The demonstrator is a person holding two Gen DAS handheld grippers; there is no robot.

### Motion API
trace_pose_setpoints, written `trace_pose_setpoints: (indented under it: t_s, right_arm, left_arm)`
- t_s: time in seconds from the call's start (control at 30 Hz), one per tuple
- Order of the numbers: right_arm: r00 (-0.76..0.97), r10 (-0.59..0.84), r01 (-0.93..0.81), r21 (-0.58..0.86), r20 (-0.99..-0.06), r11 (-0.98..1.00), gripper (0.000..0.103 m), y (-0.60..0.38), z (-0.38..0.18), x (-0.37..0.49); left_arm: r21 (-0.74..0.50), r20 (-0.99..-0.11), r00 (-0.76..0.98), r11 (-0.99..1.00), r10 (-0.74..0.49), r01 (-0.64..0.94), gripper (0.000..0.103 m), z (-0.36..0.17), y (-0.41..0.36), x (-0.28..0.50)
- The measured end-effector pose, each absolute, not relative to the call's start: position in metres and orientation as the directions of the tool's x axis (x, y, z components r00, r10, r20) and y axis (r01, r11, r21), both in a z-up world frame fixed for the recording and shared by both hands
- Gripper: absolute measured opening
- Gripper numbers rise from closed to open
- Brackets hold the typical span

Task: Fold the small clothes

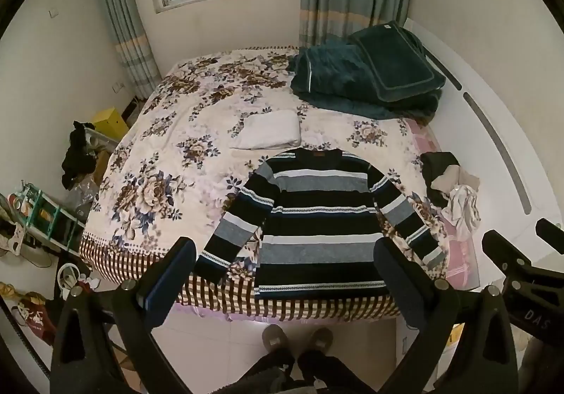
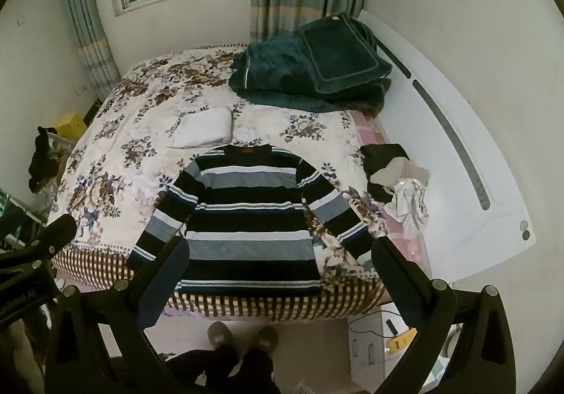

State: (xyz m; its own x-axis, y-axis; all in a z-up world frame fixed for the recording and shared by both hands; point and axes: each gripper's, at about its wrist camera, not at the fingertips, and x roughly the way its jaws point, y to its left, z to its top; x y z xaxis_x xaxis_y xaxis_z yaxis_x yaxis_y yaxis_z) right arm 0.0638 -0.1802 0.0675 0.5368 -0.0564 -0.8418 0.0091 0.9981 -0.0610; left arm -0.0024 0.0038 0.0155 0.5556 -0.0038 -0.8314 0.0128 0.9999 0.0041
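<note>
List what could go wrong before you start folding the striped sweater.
1. The striped sweater has its hem at the bed edge; a tug toward the feet could slide it off.
2. The loose clothes pile lies close beside one sleeve and could snag in the fold.
3. Both the left tool and right tool hover open, gripping nothing yet.

The left tongs point(image 1: 283, 283) are black, built from 2 thick angled arms with triangular cut-outs near the base. Each finger ends in a flat dark-blue pad point(image 1: 169, 279). Round silver screw heads sit at the joints of the arms. The right tongs point(image 2: 280, 283) match them: black frame, dark-blue pads point(image 2: 164, 283), silver screws. In the left wrist view, white letters are printed on the right tongs' black body; in the right wrist view, the left tongs carry white lettering too. The person wears grey slippers point(image 1: 275, 341) and dark trousers.
</note>
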Motion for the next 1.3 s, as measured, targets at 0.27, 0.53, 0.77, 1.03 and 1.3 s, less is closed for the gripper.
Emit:
trace_pose_setpoints:
  t_s: [0.27,0.53,0.77,1.03,1.3]
  right_arm:
    - [0.547,-0.05,-0.012,-0.067,-0.836,0.998,0.103,-0.182,0.076,0.057]
    - [0.554,-0.044,-0.017,-0.064,-0.831,0.998,0.103,-0.182,0.083,0.057]
    - [0.556,-0.045,-0.016,-0.065,-0.83,0.998,0.103,-0.18,0.083,0.054]
    - [0.558,-0.042,-0.018,-0.063,-0.829,0.998,0.103,-0.179,0.083,0.053]
    - [0.561,-0.043,-0.017,-0.064,-0.827,0.998,0.103,-0.176,0.082,0.051]
  left_arm:
    - [0.001,-0.826,0.563,1.0,-0.004,0.008,0.103,0.022,0.006,-0.001]
    - [0.004,-0.822,0.57,1.0,-0.001,0.007,0.103,0.025,0.005,-0.001]
    - [0.003,-0.821,0.571,1.0,-0.001,0.006,0.103,0.025,0.005,-0.002]
    - [0.001,-0.82,0.572,1.0,-0.004,0.008,0.103,0.025,0.004,-0.002]
    - [-0.002,-0.818,0.575,1.0,0.0,-0.004,0.103,0.026,0.0,-0.001]
